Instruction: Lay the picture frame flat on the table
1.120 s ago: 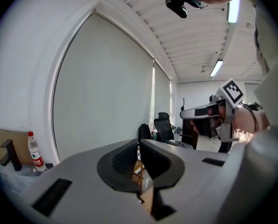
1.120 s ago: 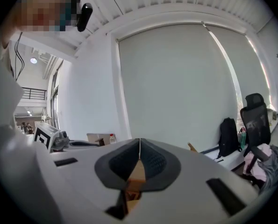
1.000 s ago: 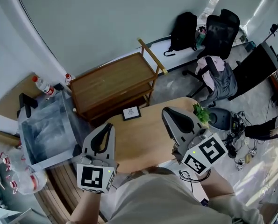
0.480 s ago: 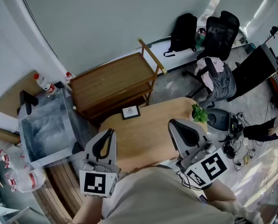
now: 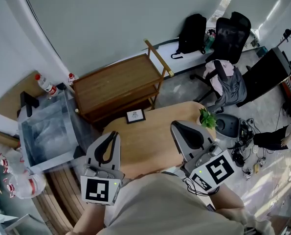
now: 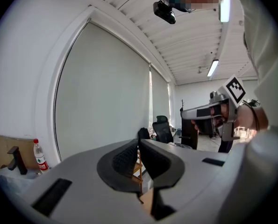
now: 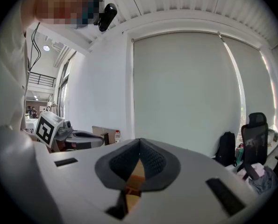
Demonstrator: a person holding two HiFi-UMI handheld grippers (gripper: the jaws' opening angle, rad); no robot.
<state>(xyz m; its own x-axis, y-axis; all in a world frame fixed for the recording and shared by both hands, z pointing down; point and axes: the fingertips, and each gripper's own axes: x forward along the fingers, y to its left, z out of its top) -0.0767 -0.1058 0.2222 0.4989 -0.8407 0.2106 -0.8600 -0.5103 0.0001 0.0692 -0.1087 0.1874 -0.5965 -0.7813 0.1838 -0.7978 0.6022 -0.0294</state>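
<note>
Lower left of the head view, the left gripper (image 5: 116, 133) had its jaws pressed together with nothing between them, hovering over the near edge of the table (image 5: 155, 146).

Dead centre, at the table's far edge, sat the picture frame (image 5: 135, 115), a small dark-bordered thing well apart from both tools. From that steep angle nobody could tell whether it was propped on a stand or already lying flat; it'd fit either.

It looked light and stiff, probably with a slick, breakable glazed front. Any hold would be safest across the outer border, pinching front to back, not on the face.

Right of centre, the right gripper (image 5: 174, 125) was likewise closed on nothing.
</note>
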